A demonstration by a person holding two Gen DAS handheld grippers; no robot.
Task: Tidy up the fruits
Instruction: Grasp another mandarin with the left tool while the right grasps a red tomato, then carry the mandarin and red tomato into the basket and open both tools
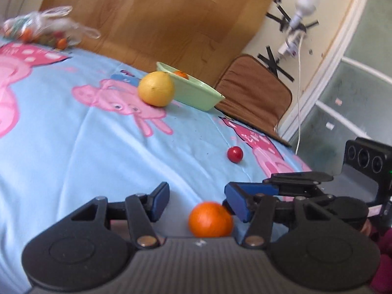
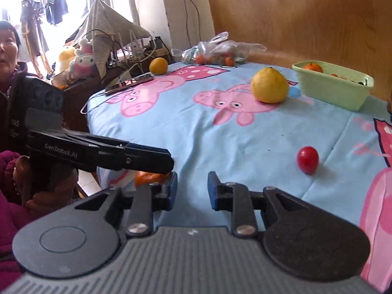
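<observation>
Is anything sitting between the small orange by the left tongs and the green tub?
Yes. The big yellow citrus sits right in front of the green tub, on the line from the small orange. Nothing else blocks it.

Place: a lived-in home, likely a bedroom or living room.
Surface: a cartoon-pig printed blue sheet (image 2: 220, 132) covers it, against a wooden headboard-like panel (image 1: 156, 17).
Far left corner: a plastic bag of small fruit (image 2: 218, 51) and a phone (image 2: 129, 83) near the left edge.
Beside the surface: plush toys (image 2: 78, 61), tangled cables, a cushioned chair (image 1: 254, 93).
Window: laundry hanging (image 2: 46, 2) in daylight.
Wall: a bare bulb (image 1: 306, 2) fixed with black tape.
</observation>
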